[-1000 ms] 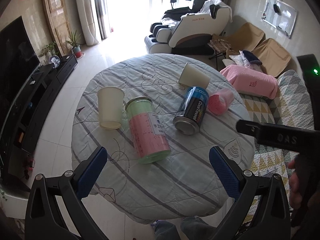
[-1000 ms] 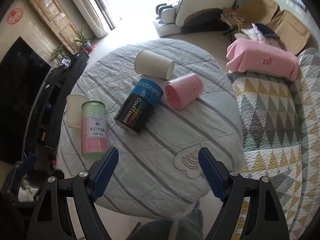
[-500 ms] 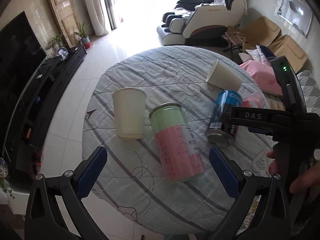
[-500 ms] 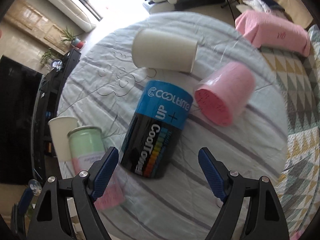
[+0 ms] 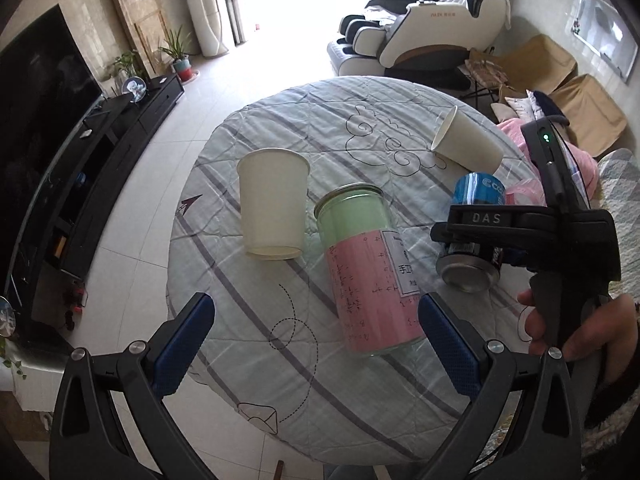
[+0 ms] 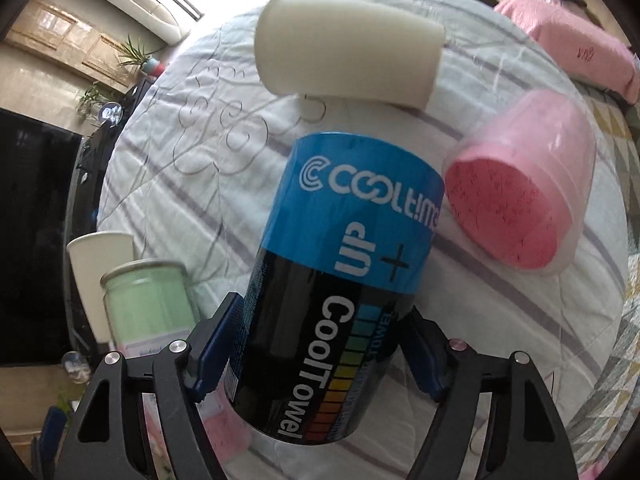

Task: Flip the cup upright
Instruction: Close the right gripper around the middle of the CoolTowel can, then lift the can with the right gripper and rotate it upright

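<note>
A blue and black Cool Towel can (image 6: 340, 280) lies on its side on the round table (image 5: 280, 380). My right gripper (image 6: 320, 356) has its blue pads on both flanks of the can, closed against it. The can also shows in the left wrist view (image 5: 474, 236), partly behind the right gripper's body. My left gripper (image 5: 316, 340) is open and empty above the table's near edge, in front of a lying green and pink can (image 5: 368, 268).
A white paper cup (image 5: 274, 210) lies at the left, another white cup (image 6: 344, 44) lies at the far side, and a pink cup (image 6: 520, 192) lies at the right. A sofa with a pink cushion (image 6: 576, 44) stands to the right of the table.
My right gripper moved forward and down onto the blue and black can and closed its fingers on the can's sides. My left gripper shifted slightly left and closer to the table.
</note>
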